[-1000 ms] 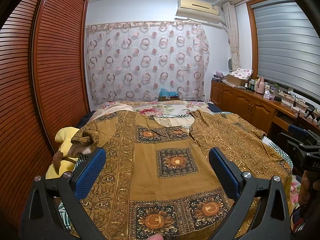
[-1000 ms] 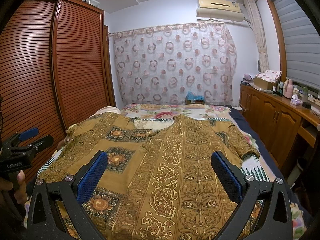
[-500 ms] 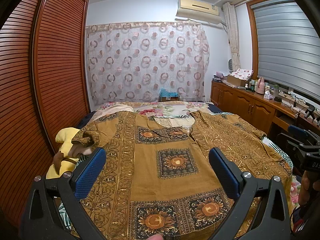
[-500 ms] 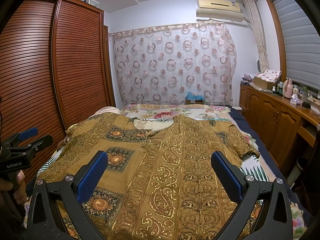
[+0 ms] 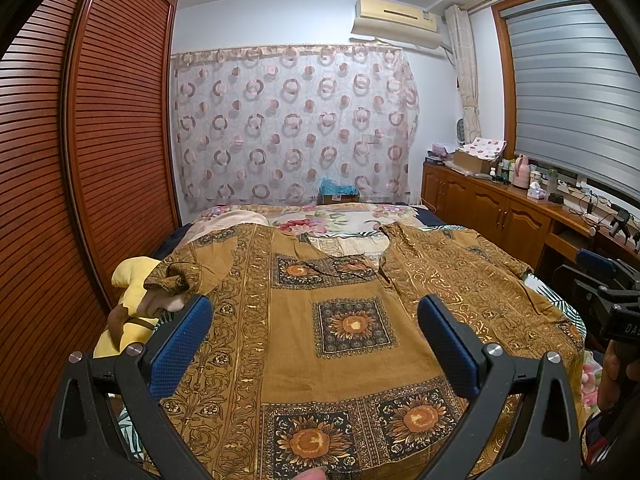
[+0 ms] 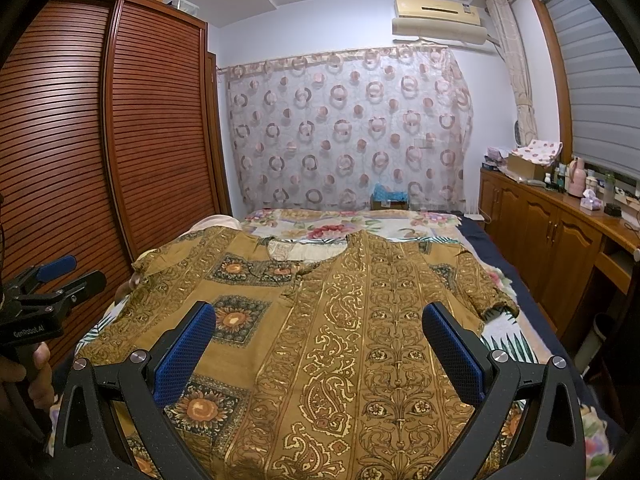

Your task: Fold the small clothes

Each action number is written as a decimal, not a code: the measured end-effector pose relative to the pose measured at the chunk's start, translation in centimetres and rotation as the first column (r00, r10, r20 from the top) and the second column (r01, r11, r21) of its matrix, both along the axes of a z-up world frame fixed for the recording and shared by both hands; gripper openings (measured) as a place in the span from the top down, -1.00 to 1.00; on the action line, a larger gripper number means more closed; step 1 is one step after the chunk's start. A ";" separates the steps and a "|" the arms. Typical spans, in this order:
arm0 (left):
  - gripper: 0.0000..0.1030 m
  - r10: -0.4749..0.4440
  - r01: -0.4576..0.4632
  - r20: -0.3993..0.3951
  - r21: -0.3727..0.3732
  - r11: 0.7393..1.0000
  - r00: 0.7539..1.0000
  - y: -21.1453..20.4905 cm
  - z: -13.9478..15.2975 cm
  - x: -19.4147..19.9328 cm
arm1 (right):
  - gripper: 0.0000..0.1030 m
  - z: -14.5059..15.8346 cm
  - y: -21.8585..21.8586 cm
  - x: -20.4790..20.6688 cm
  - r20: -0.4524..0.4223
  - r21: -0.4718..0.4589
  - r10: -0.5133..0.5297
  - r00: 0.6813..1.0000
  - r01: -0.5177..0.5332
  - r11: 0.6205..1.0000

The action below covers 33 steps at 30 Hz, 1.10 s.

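Left gripper [image 6: 60, 276] label reads "GenRobot.AI", jaws apart.

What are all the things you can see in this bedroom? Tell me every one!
Shirt: one, mustard brown with gold and sunflower print, spread flat on the bed.
Bedspread: one, cream with pink flowers, under the shirt.
Plush toy: one, yellow, at the bed's left edge.
Wardrobe: one, reddish brown with slatted doors, left wall.
Curtain: one, sheer with pink rings, far wall.
Air conditioner: one, cream, above the curtain.
Window blind: one, grey, right wall.
Cabinet: one, brown wood, under the blind, bottles on top.
Left gripper: one, black with blue fingers, open above the shirt.
Right gripper: one, black with blue fingers, open above the shirt.
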<state>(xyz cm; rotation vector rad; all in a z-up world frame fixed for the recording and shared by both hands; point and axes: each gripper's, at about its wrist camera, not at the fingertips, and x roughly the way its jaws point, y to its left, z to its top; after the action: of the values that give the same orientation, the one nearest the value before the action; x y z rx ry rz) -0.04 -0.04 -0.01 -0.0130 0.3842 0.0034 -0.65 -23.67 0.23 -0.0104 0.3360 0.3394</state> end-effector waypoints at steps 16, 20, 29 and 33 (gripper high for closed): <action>-1.00 0.000 0.000 -0.001 0.000 1.000 1.000 0.0 0.0 0.0 | -1.00 0.0 0.1 -0.1 0.000 0.001 0.001 1.000 -0.001 1.000; -1.00 0.000 0.000 -0.014 -0.004 1.000 1.000 0.1 -0.4 0.2 | -1.00 -0.1 0.2 0.1 -0.007 0.002 0.007 1.000 -0.007 1.000; -1.00 0.030 -0.032 -0.069 -0.035 0.999 0.997 4.2 -1.5 1.6 | -1.00 -0.4 1.1 2.2 -0.019 -0.030 0.049 0.999 -0.049 0.998; -0.99 0.067 -0.070 -0.089 -0.033 0.997 0.994 6.4 -1.9 2.1 | -1.00 -0.8 1.8 3.4 -0.036 -0.037 0.076 0.996 -0.077 0.996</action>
<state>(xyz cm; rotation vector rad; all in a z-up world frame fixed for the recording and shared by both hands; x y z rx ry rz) 2.06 6.40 -1.91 -0.0613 0.4716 0.0647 2.79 -21.82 -0.53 -0.0548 0.3770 0.4096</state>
